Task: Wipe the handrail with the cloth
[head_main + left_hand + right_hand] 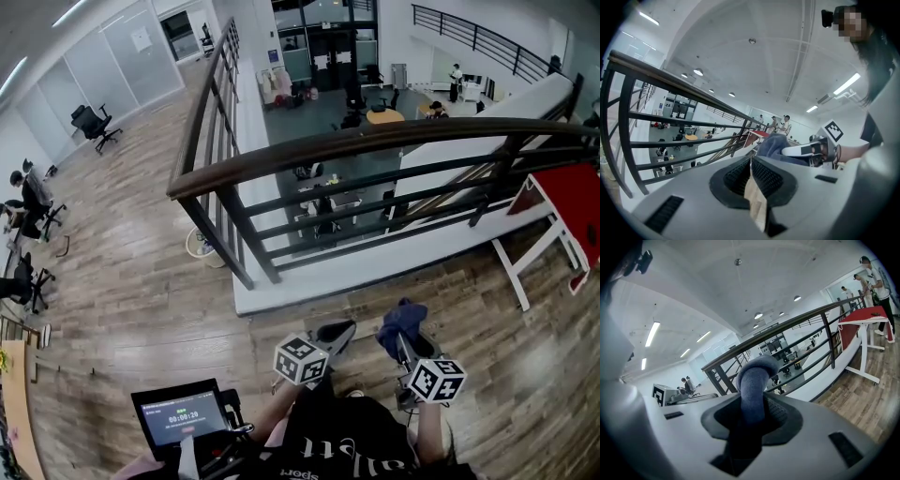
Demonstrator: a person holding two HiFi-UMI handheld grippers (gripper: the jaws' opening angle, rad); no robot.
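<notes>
The right tool [752, 405] is squeezing the blue cloth [753, 376] tight between its two jaws. The cloth is sticking up out of them in a rolled bump. The left tool [751, 163] is holding nothing, and its jaws are pressing together with only a thin crack between them. Both tools are hanging low, close to the person [347, 436], side by side and a little apart, above the wooden floor [141, 281]. The dark handrail [375, 141] is running along the top of the black railing in front of them. The cloth is sitting well apart from the handrail and is not touching it. A red table [574, 202] with white legs is standing on the right, near the railing. Past the railing, a lower room with chairs is showing.
</notes>
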